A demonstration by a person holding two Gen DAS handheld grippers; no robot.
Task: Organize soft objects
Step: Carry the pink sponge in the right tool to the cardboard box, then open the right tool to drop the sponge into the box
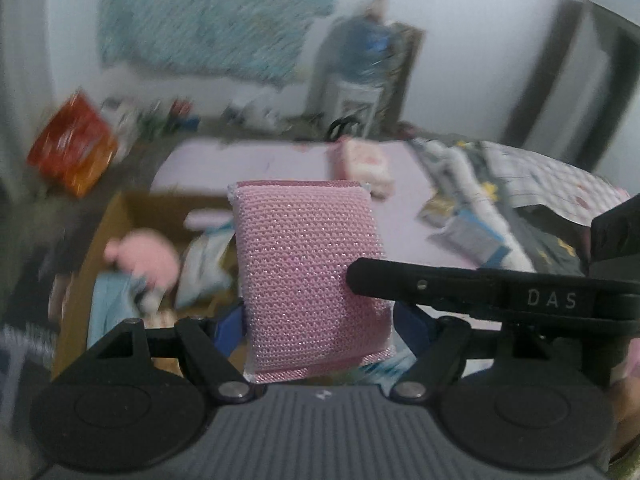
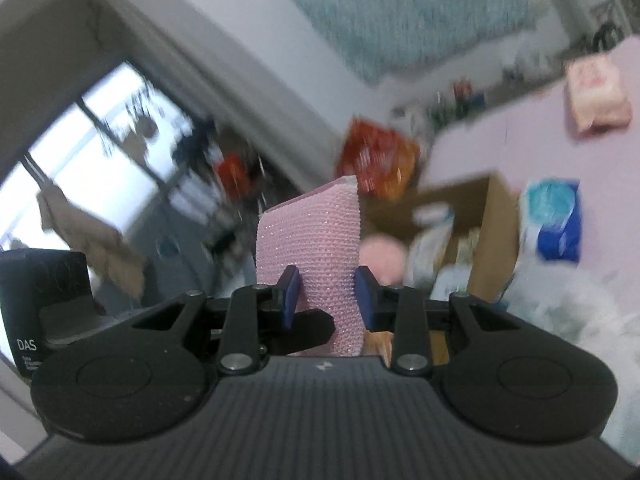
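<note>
In my left gripper [image 1: 319,322] the pink sponge [image 1: 308,272] stood upright, its lower sides between the blue pads [image 1: 228,330], which pressed it from both sides. My right gripper [image 2: 326,300] came in across the left view as a black finger laid on the sponge's right edge. From the right wrist view, its two blue pads [image 2: 290,298] sat at either side of the same sponge [image 2: 310,248], the left one seeming to touch and the right one just beside the edge; I could not tell whether that grip was firm. The other gripper's black tip overlapped the sponge's lower left corner there.

Just beyond and below the sponge lay the open box [image 1: 120,216], with a pink plush [image 1: 140,256] and pale packets inside, its near rim hidden by my tool. The box's far wall met the lilac bed [image 1: 256,160]. A pink packet [image 1: 364,162] lay farther up the bed, well apart from the box, and rumpled bedding [image 1: 520,184] crowded the bed's right edge. Between them the sheet was bare. An orange bag [image 1: 74,146] sat left of the bed, against the blurred wall.
</note>
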